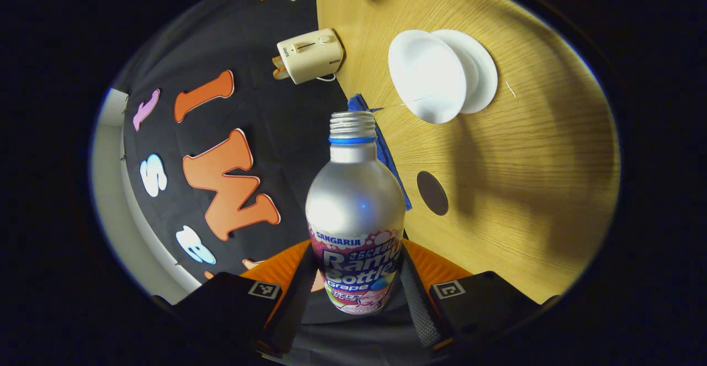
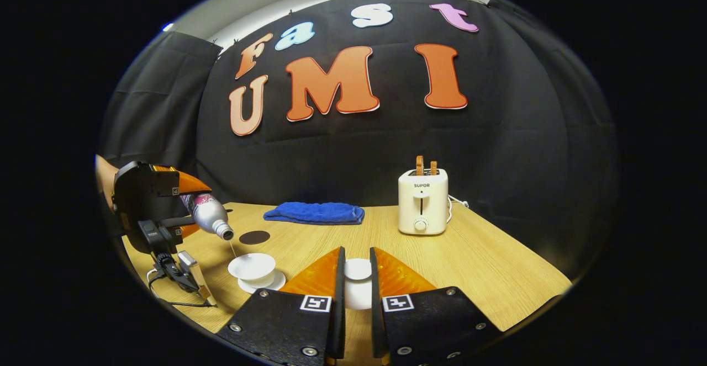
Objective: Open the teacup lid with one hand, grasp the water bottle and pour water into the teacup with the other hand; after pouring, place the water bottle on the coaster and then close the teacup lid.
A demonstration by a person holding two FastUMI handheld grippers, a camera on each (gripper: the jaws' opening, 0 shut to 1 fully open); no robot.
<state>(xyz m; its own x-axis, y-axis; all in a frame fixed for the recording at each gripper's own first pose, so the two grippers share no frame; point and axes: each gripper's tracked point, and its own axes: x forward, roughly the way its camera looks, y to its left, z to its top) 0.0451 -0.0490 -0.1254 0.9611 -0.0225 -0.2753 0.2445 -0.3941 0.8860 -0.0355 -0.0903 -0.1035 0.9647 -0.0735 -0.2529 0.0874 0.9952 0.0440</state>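
Note:
My left gripper is shut on a silver water bottle with no cap. In the right gripper view the bottle tilts mouth-down over the open white teacup, and a thin stream of water falls into it. The teacup stands on a white saucer. My right gripper is shut on the white teacup lid, held above the table right of the cup. A dark round coaster lies just behind the cup, also seen as the coaster.
A folded blue cloth lies at the back of the wooden table. A cream toaster with toast in its slots stands at the back right. A small device on a cable hangs below the left gripper.

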